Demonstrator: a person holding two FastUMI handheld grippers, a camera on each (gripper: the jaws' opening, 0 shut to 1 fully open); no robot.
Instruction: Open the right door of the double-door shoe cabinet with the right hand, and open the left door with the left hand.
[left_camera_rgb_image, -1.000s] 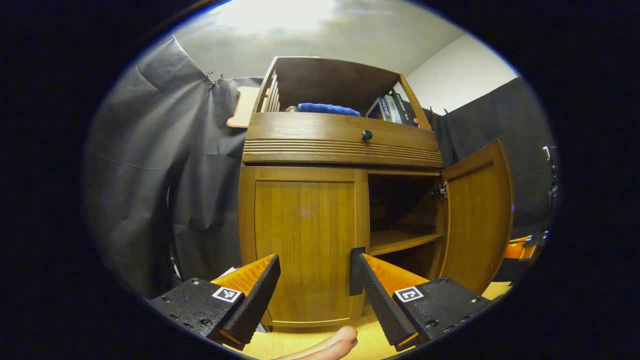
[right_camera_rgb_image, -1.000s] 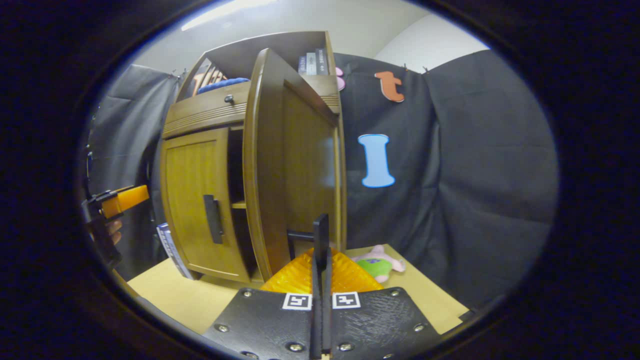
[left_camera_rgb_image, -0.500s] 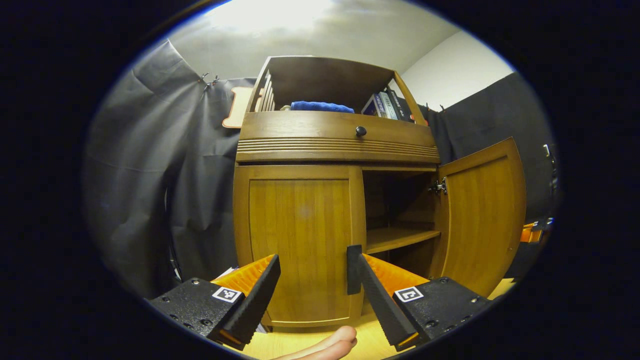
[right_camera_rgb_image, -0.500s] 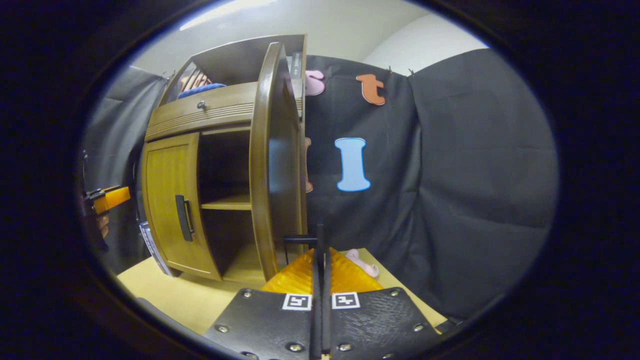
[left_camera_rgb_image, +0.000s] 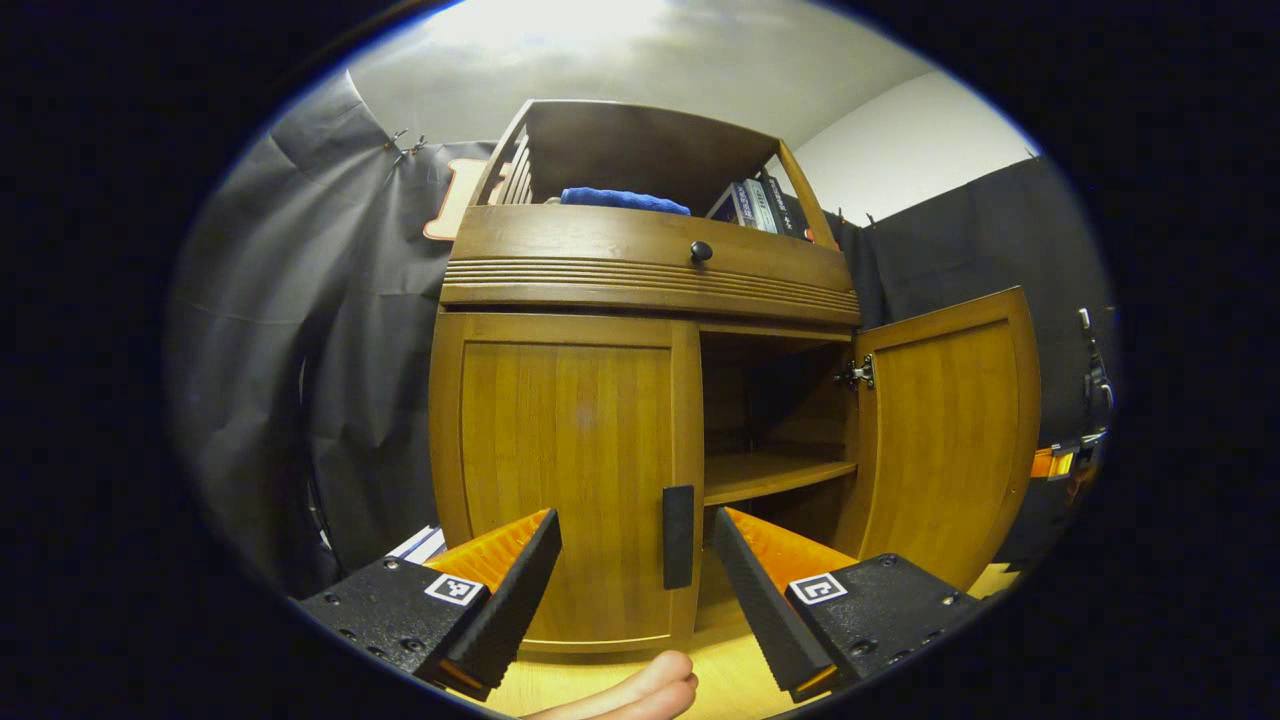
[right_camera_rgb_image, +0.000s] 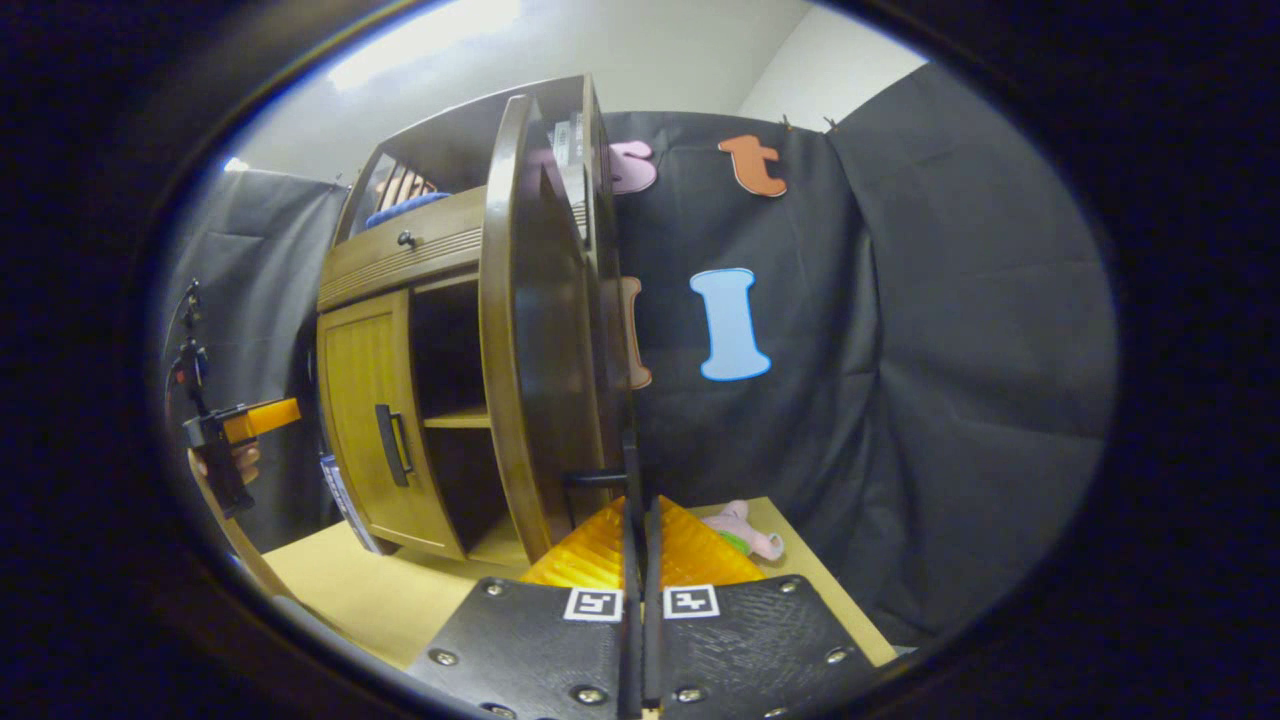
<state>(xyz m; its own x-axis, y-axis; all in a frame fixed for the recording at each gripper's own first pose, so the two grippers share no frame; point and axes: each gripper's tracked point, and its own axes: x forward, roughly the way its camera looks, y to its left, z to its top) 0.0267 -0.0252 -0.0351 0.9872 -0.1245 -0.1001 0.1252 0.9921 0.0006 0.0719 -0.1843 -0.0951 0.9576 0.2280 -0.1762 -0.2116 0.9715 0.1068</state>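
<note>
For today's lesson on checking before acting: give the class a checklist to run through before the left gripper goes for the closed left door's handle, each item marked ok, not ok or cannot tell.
1. Right door swung open: ok.
2. Left door shut, waiting to be opened: ok.
3. Left door handle unobstructed: ok.
4. Left gripper open, fingers apart enough to take the handle: ok.
5. Handle sits between the fingers' lines: ok.
6. Right gripper clamped on the right door's handle: ok.
</note>
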